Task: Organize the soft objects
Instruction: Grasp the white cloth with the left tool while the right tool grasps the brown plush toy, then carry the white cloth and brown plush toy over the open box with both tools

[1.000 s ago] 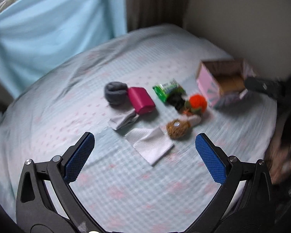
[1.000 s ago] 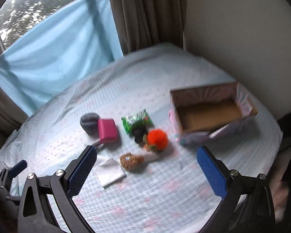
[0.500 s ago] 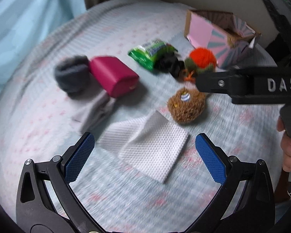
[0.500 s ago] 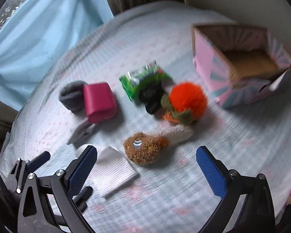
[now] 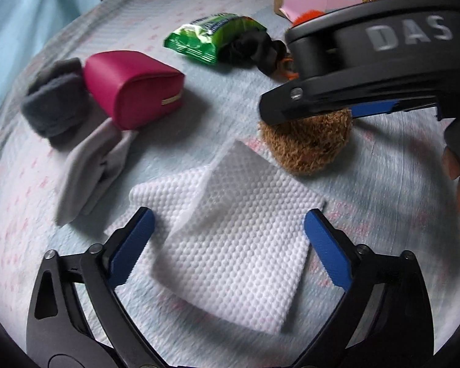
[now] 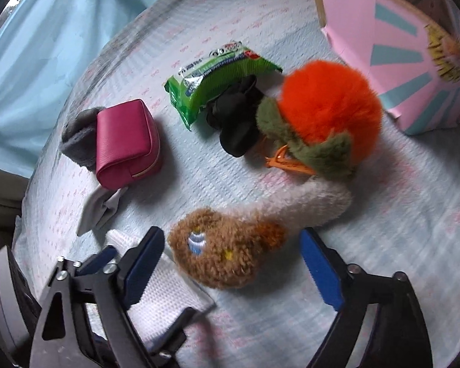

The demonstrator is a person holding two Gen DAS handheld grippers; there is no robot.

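Dropping toward a bed strewn with soft things, both claws have come close since a second ago, when the whole spread lay far below. Largest, the pink box stands beyond the brown plush toy; the orange pompom sits between them. The white cloth lies just beside the toy. The left claw straddles the cloth, jaws closing, nothing gripped yet; the right claw brackets the toy, also closing, pads not touching. Two pickups look imminent.
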